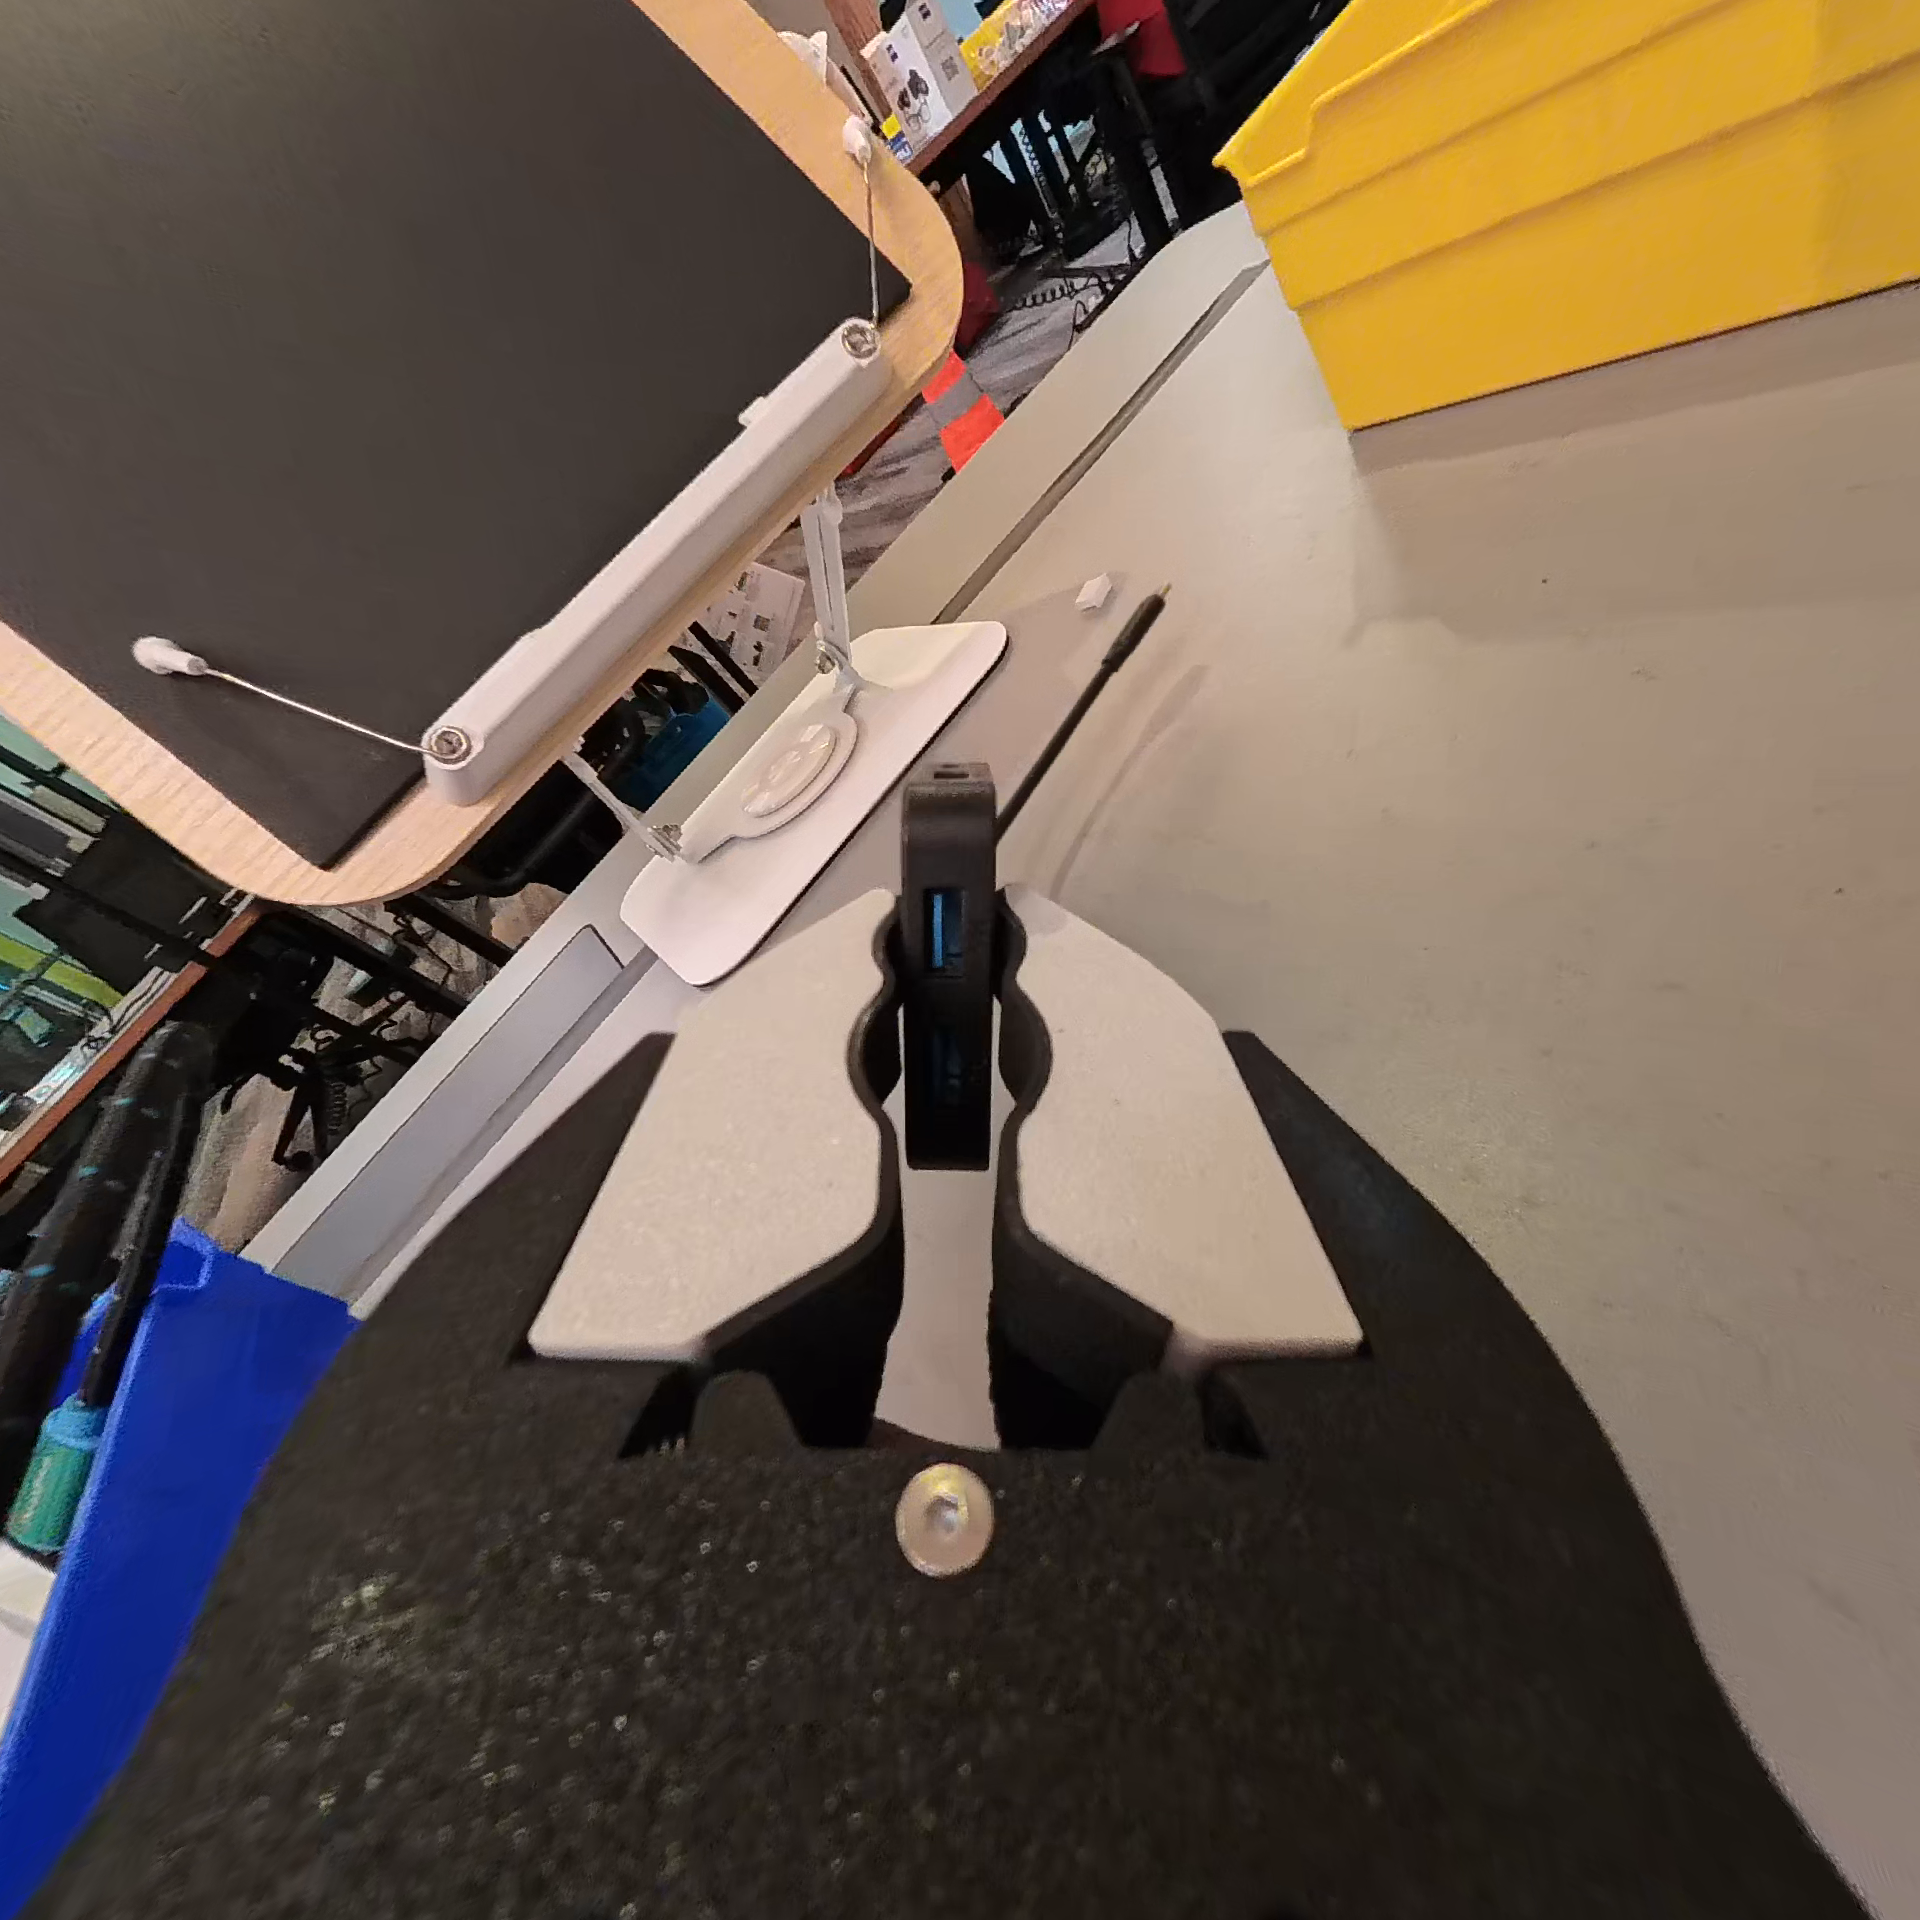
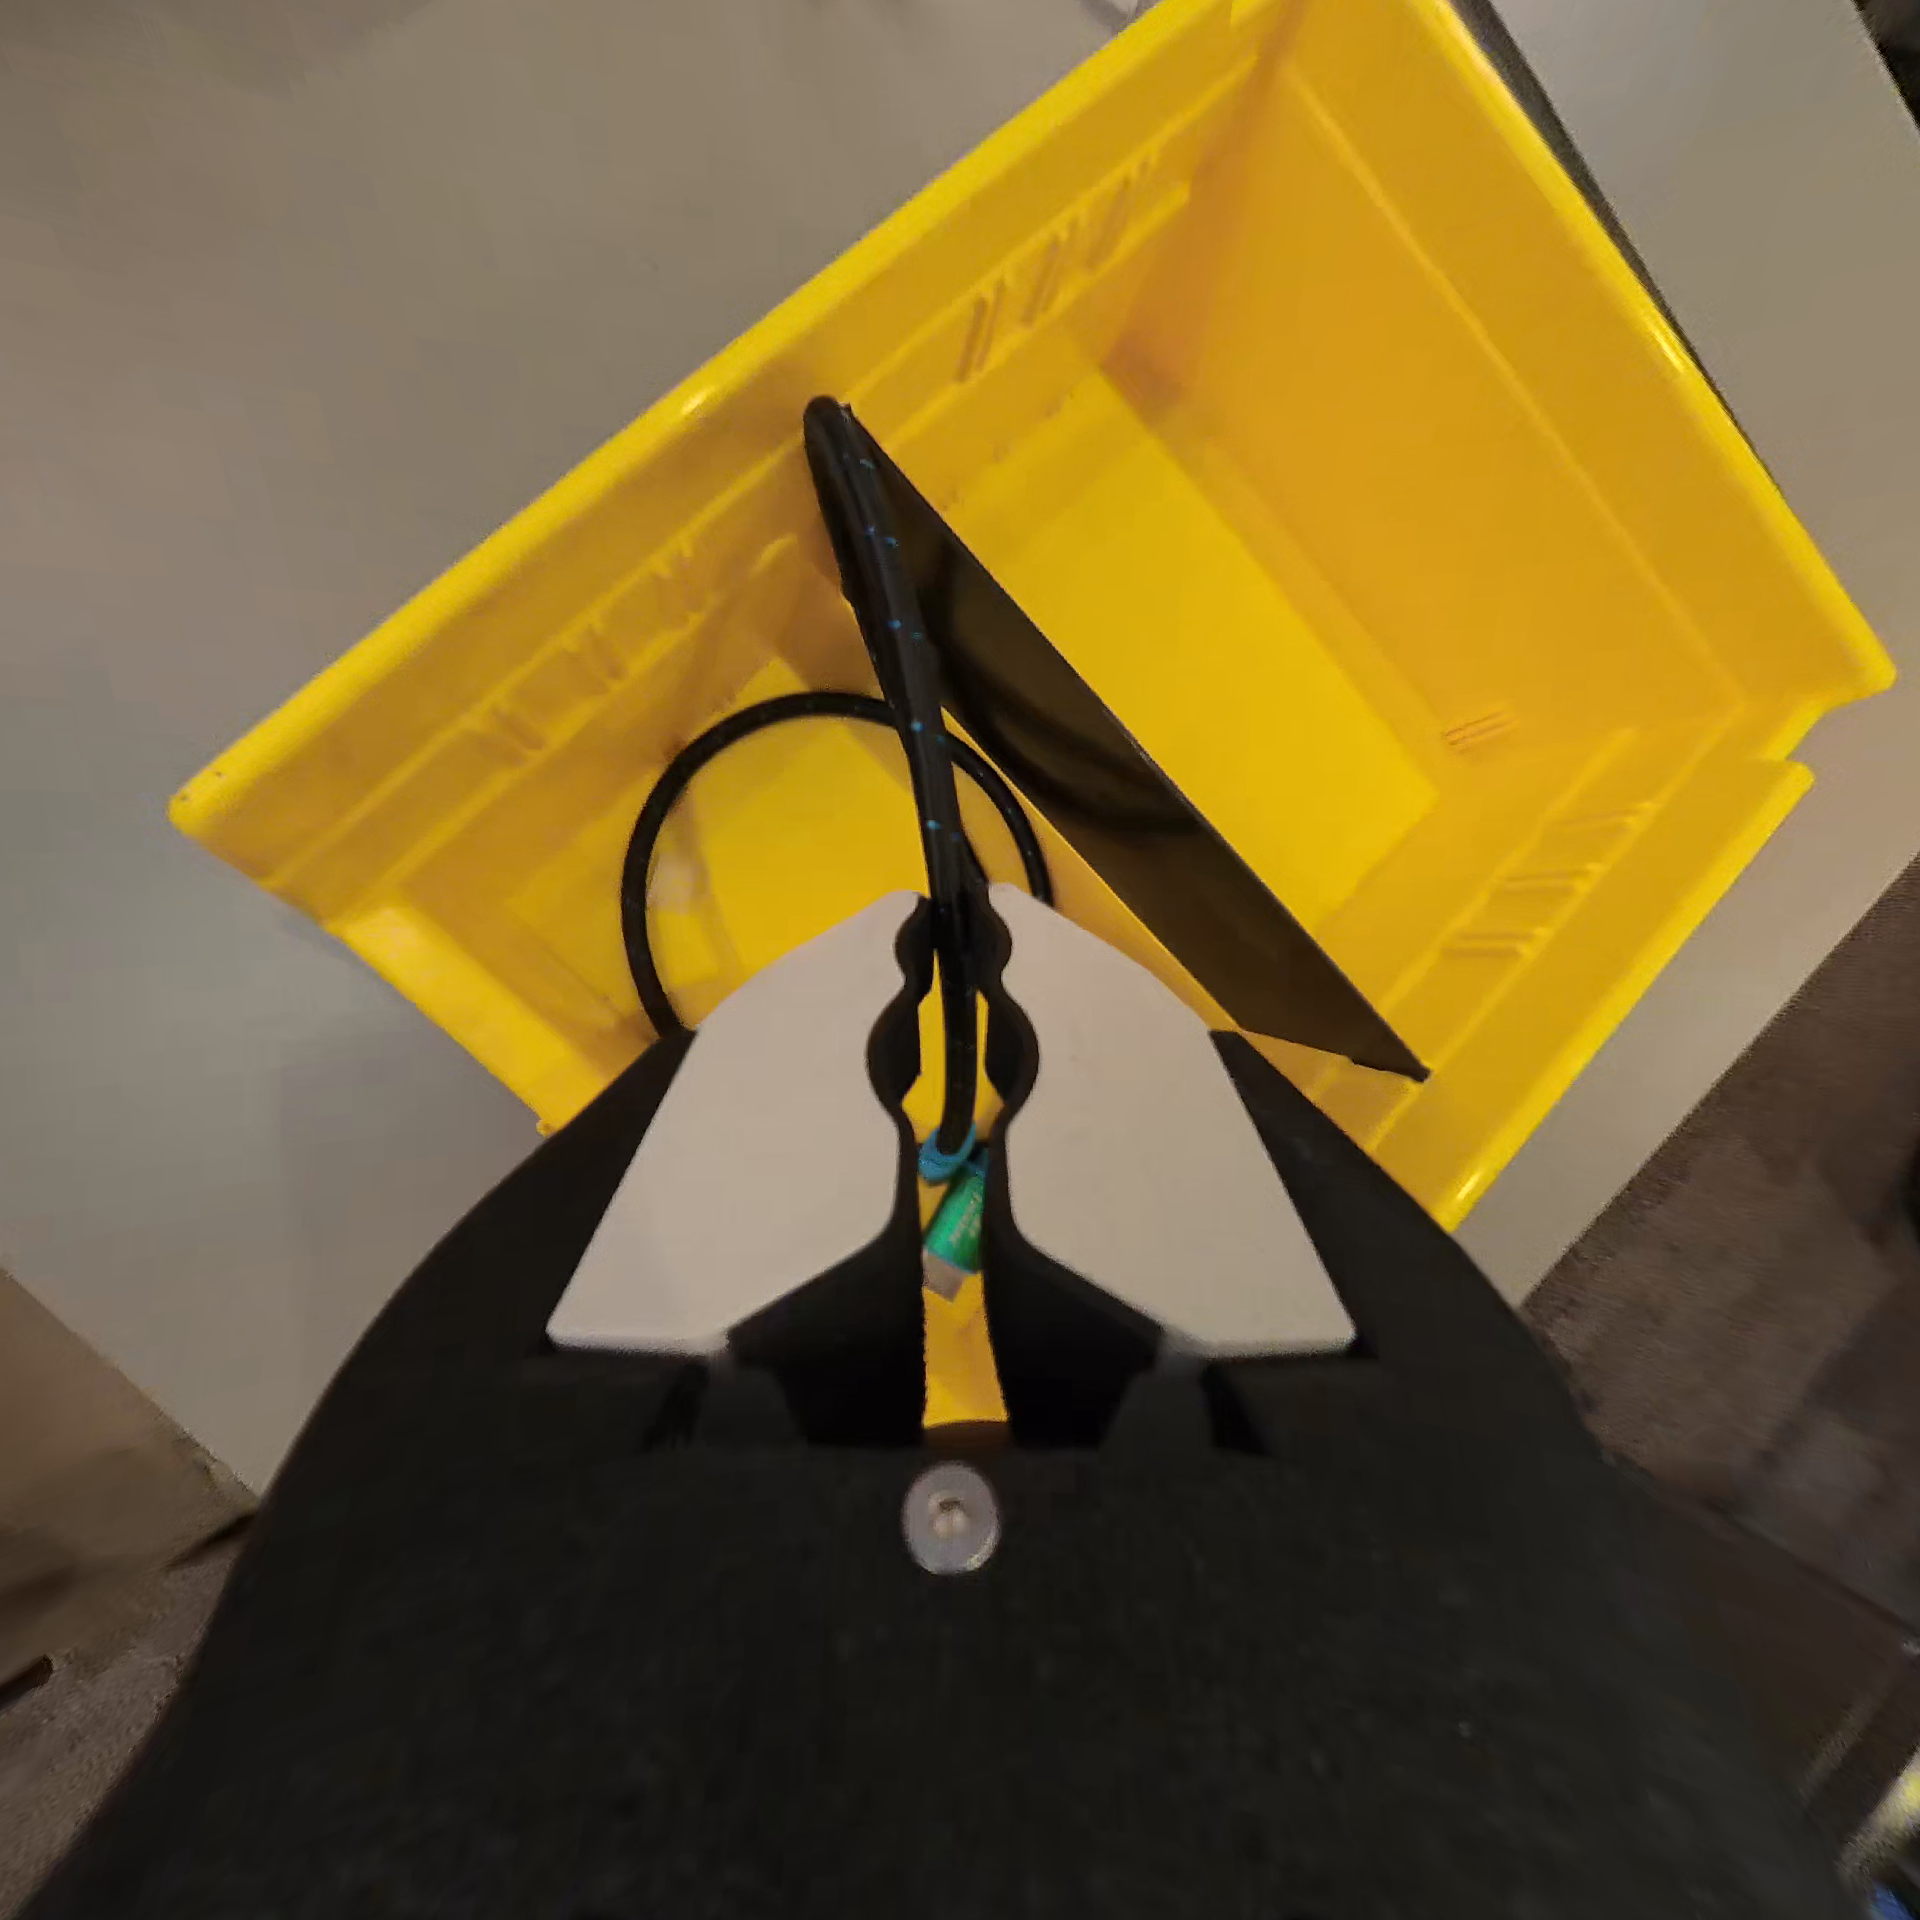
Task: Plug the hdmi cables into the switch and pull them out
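Note:
In the left wrist view my left gripper (image 1: pixel 943 925) is shut on a small black switch (image 1: pixel 945 935) with two blue ports facing the camera; it is held on edge above the grey table. In the right wrist view my right gripper (image 2: pixel 954 914) is shut on a black braided cable with blue flecks (image 2: pixel 904 644). The cable's green plug with a metal tip (image 2: pixel 951 1231) hangs back between the fingers toward the camera. The cable rises from the gripper and loops down into a yellow bin (image 2: pixel 1299 582).
A tilted black board with a wooden rim (image 1: pixel 364 343) stands on a white stand (image 1: pixel 810 769) at the table's left edge. Stacked yellow bins (image 1: pixel 1610 208) stand at the right. A thin black rod (image 1: pixel 1081 696) lies on the table. A flat black panel (image 2: pixel 1122 790) leans inside the bin. A blue bag (image 1: pixel 156 1455) is at the lower left.

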`<state>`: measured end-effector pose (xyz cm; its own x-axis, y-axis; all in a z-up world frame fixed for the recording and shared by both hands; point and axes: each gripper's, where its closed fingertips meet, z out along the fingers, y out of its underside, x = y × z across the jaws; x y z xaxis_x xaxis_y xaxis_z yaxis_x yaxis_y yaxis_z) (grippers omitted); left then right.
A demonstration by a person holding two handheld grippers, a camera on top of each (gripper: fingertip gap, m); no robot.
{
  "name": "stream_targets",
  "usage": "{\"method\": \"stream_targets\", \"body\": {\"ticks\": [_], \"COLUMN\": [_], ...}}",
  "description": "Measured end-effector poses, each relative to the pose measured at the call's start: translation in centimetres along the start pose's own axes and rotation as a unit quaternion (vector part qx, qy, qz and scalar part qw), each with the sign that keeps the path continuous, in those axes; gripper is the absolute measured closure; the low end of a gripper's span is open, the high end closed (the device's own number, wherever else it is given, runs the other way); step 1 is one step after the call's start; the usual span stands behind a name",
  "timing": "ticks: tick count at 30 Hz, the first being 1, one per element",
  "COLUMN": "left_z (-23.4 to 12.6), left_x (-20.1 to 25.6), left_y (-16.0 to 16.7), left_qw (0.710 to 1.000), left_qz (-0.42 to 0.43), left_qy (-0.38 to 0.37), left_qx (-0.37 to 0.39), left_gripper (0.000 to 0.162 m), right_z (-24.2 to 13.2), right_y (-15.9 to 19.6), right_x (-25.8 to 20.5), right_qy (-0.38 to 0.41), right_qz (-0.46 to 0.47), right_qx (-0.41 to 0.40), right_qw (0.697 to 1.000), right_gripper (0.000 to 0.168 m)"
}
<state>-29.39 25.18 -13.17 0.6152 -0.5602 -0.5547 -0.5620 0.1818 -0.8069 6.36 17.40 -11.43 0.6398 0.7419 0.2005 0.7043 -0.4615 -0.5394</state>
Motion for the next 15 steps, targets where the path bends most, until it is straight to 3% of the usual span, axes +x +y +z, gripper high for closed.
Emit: {"method": "stream_targets", "body": {"ticks": [1,7,10,12,15], "left_z": [0.0,0.0,0.0,0.0,0.1], "left_x": [0.1,0.4,0.1,0.0,0.1], "left_y": [0.0,-0.1,-0.1,0.0,0.2], "left_qw": [1.000,1.000,1.000,1.000,1.000], "left_qz": [-0.002,0.002,0.000,-0.003,-0.006], "left_qy": [0.002,0.006,0.003,0.002,0.005], "left_qx": [0.000,0.000,0.000,-0.001,-0.004], "left_gripper": [0.149,0.149,0.149,0.149,0.149], "right_z": [0.1,0.3,0.0,-1.3,-1.1], "right_y": [-0.1,1.1,2.8,1.2,2.5], "right_x": [-0.2,4.6,7.1,6.6,6.2], "right_qy": [-0.007,0.048,0.090,0.042,0.030], "right_qz": [0.008,0.153,0.296,0.365,0.386], "right_qx": [0.009,0.040,0.046,0.124,0.130], "right_qw": [1.000,0.986,0.950,0.922,0.913], "right_gripper": [0.162,0.162,0.162,0.162,0.163]}}
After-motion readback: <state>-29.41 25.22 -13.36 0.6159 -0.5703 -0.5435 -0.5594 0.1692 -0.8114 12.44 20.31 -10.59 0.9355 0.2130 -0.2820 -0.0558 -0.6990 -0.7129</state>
